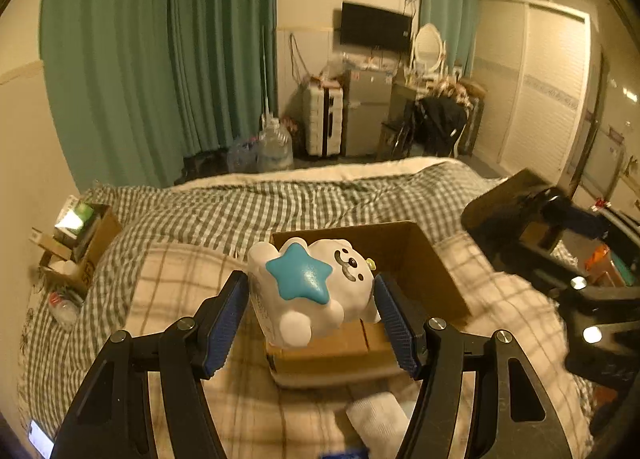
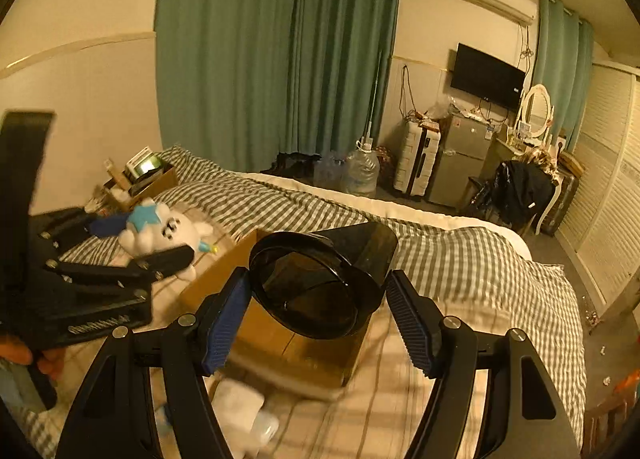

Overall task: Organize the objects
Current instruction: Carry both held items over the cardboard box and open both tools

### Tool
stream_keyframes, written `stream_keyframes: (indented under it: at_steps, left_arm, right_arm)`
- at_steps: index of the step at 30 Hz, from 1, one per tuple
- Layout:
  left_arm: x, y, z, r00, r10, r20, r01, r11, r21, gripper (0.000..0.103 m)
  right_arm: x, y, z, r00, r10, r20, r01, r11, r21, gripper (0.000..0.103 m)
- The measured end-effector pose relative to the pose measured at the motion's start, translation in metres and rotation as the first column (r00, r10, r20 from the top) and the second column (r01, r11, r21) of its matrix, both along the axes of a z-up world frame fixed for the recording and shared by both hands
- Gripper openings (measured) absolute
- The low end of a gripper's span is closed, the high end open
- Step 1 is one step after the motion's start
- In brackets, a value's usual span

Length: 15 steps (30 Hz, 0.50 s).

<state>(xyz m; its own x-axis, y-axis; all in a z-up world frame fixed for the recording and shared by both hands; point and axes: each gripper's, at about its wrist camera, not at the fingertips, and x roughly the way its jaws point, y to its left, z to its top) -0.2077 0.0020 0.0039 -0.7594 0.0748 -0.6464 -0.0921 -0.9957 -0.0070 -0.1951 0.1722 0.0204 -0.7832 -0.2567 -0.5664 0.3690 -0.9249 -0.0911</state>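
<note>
My left gripper is shut on a white bear toy with a blue star on it, held over the near edge of an open cardboard box on the bed. In the right wrist view the toy and left gripper show at the left. My right gripper is shut on a dark, shiny container, held above the same box. The right gripper shows at the right edge of the left wrist view.
The bed has a green checked quilt and a beige plaid blanket. A white rolled item lies on the blanket near the box. Another cardboard box with packets stands at the bed's far left. Water jugs, suitcase and fridge stand beyond the bed.
</note>
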Motion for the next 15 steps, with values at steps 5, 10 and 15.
stream_keyframes:
  at_steps: [5, 10, 15]
  left_arm:
    - [-0.045, 0.002, -0.027, 1.000, 0.004, 0.031, -0.004, 1.000, -0.016, 0.066]
    - [-0.074, 0.000, -0.054, 0.999, 0.031, 0.043, -0.030, 0.999, -0.021, 0.066]
    - [-0.094, 0.005, -0.074, 0.997, 0.007, 0.072, -0.006, 1.000, -0.023, 0.066]
  right_arm:
    - [-0.051, -0.003, -0.020, 0.999, -0.013, 0.033, 0.012, 1.000, 0.015, 0.069]
    - [-0.090, -0.004, -0.053, 0.999, -0.022, 0.049, 0.021, 0.999, 0.026, 0.068]
    - [-0.111, -0.012, -0.088, 0.997, -0.011, 0.080, 0.006, 0.998, 0.059, 0.068]
